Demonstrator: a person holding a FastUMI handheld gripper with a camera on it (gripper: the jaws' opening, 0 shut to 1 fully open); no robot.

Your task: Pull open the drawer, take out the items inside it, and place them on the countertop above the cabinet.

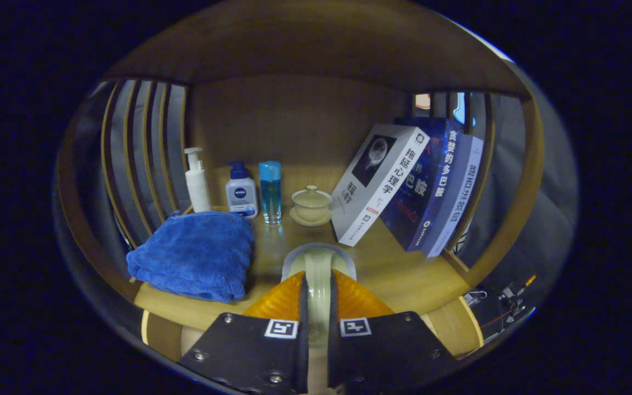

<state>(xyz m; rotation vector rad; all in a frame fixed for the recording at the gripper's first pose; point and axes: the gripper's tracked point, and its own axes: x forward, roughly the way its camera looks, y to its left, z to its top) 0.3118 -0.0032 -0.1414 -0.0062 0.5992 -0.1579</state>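
Gripper view: the hand-held gripper [319, 285] reaches forward over a wooden bench [404, 274] set inside a wooden cabinet with slatted side walls [146, 148]. Its two fingers are clenched on a pale, rounded cup [319, 263], one finger pressing each side of it, so the cup sits between the fingers just above the bench's front edge (whether the cup touches the wood I cannot tell).

Near the front left corner of the bench lies a folded blue towel [195, 255], just beside the gripper's fingers. Behind the towel, along the left side toward the back, three bottles stand upright in a row: a white pump bottle [197, 184] nearest the left slats, a short white bottle with a blue cap [240, 192] beside it, and a clear blue bottle [270, 192] next to that.

Beyond the fingers, near the bench's middle, a small lidded tea bowl on a saucer [311, 206] stands upright.

On the right side, three books [409, 184] lean together, tilted toward the right slatted wall, the white-covered one in front.
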